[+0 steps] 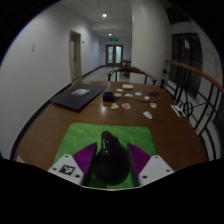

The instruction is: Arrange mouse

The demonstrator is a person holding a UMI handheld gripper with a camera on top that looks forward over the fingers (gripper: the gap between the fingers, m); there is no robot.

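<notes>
Tongs [107,168]: pinching the black mouse [107,160] between both pads | mouse: long axis pointing ahead, above the green mat [85,135] | surface [60,118]: laptop [78,98] well beyond

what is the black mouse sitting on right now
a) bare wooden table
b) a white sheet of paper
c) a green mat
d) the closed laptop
c: the black mouse rests on the green mat between the fingers of the gripper; the laptop lies beyond, on the wooden table.
</notes>
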